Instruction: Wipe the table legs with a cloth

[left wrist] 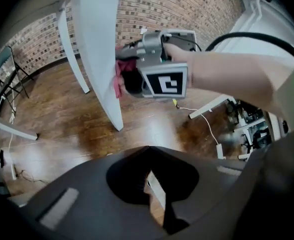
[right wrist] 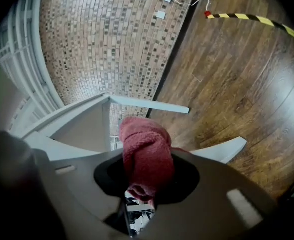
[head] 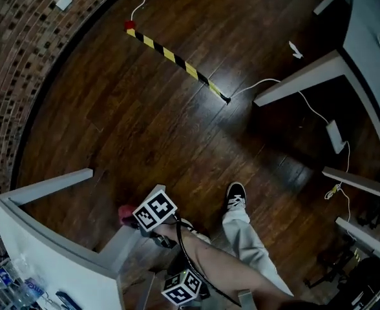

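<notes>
A white table (head: 48,257) stands at the lower left of the head view, and its leg (head: 116,244) drops to the dark wood floor. My right gripper (head: 138,219) is shut on a red cloth (head: 126,213) and holds it against that leg. In the left gripper view the cloth (left wrist: 118,81) touches the side of the leg (left wrist: 99,49), beside the right gripper (left wrist: 129,66). In the right gripper view the bunched cloth (right wrist: 144,144) fills the right gripper (right wrist: 146,176). My left gripper (head: 180,288) (left wrist: 149,160) hangs back, shut, with nothing held.
A yellow-and-black cable cover (head: 174,57) crosses the floor farther off. White feet of another table (head: 300,79) and a cable with a power adapter (head: 335,135) lie to the right. The person's shoe (head: 236,196) is near the leg. A brick wall (head: 15,57) curves along the left.
</notes>
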`<state>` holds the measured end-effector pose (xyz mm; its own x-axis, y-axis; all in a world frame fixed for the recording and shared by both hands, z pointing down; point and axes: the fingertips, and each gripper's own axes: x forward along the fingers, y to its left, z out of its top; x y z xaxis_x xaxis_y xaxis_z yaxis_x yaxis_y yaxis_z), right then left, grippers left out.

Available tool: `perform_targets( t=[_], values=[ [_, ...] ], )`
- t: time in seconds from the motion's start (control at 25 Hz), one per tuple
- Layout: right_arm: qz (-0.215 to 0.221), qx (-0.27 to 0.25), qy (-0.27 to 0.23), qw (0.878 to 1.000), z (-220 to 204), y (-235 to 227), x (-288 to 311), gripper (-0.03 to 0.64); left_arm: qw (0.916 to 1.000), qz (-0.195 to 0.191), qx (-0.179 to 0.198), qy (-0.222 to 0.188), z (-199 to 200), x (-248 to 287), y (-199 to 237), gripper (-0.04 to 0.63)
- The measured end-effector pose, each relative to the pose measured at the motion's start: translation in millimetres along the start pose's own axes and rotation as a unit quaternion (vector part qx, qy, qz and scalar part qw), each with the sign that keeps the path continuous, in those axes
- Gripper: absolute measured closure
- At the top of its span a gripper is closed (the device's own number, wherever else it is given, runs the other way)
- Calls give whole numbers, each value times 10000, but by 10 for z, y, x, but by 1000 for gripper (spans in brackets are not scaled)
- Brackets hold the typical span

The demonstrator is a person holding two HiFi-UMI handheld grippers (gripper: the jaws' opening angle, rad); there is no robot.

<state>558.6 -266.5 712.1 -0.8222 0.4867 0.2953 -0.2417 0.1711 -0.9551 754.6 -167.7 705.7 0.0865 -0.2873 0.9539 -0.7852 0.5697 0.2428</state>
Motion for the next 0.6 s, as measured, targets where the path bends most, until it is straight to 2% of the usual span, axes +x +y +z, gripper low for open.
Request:
perform_targets(
  t=[0.2, 0.36, 0.6],
  values=[
    [295, 24, -105, 9995, 13, 798, -299, 529, 9997, -140, 99, 143, -224, -558, -186, 598],
    [579, 153, -52, 9982, -47, 1399, -566, 529, 9998, -145, 78, 79, -150, -1086, -219, 598],
    [584, 760, 263, 9951, -253, 1897, -892, 528, 9998, 90, -66, -186, 171, -1912, -368, 598]
  ],
)
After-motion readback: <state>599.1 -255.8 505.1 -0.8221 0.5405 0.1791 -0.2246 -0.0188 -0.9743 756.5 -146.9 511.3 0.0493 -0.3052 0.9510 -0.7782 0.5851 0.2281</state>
